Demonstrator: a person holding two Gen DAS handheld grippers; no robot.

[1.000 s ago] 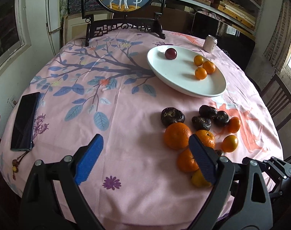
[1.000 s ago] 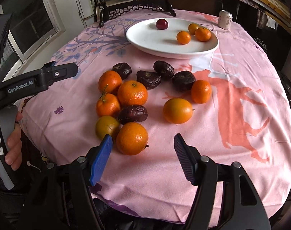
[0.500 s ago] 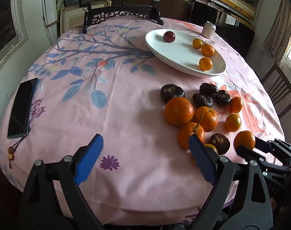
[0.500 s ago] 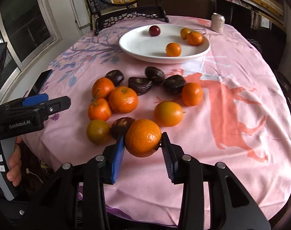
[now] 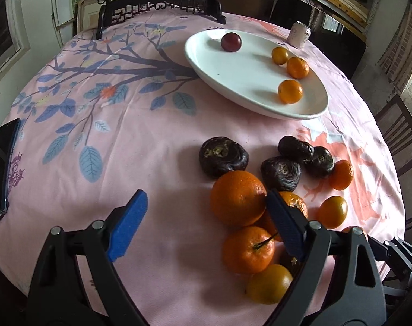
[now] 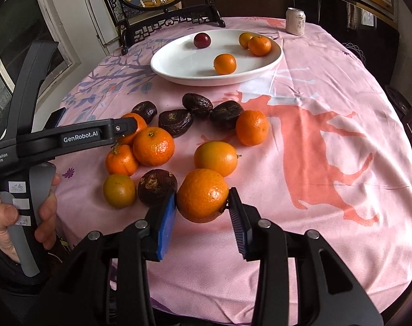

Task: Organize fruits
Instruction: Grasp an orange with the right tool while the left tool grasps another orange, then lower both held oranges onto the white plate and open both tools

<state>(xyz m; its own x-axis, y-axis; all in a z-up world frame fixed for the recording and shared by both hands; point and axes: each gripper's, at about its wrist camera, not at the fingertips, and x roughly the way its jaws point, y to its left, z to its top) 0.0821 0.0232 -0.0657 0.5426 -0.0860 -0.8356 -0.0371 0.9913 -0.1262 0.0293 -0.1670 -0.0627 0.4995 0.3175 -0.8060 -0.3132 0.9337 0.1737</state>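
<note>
My right gripper (image 6: 203,217) is shut on an orange (image 6: 202,195) and holds it just above the pink cloth, at the near edge of the fruit pile. The pile (image 6: 162,141) holds several oranges and several dark wrinkled fruits; it also shows in the left wrist view (image 5: 260,203). A white plate (image 6: 178,65) at the far side holds a dark red plum (image 6: 202,40) and three small oranges. My left gripper (image 5: 206,222) is open and empty, low over the cloth at the pile's left, its right finger beside a big orange (image 5: 237,197).
A drink can (image 6: 295,21) stands behind the plate. A black phone (image 5: 1,163) lies at the table's left edge. A framed round picture on a dark stand (image 6: 162,13) sits at the back. A wooden chair (image 5: 398,135) stands to the right.
My right gripper closed on the orange and lifted it slightly, moving forward over the table. My left gripper moved forward toward the pile and stayed open.
</note>
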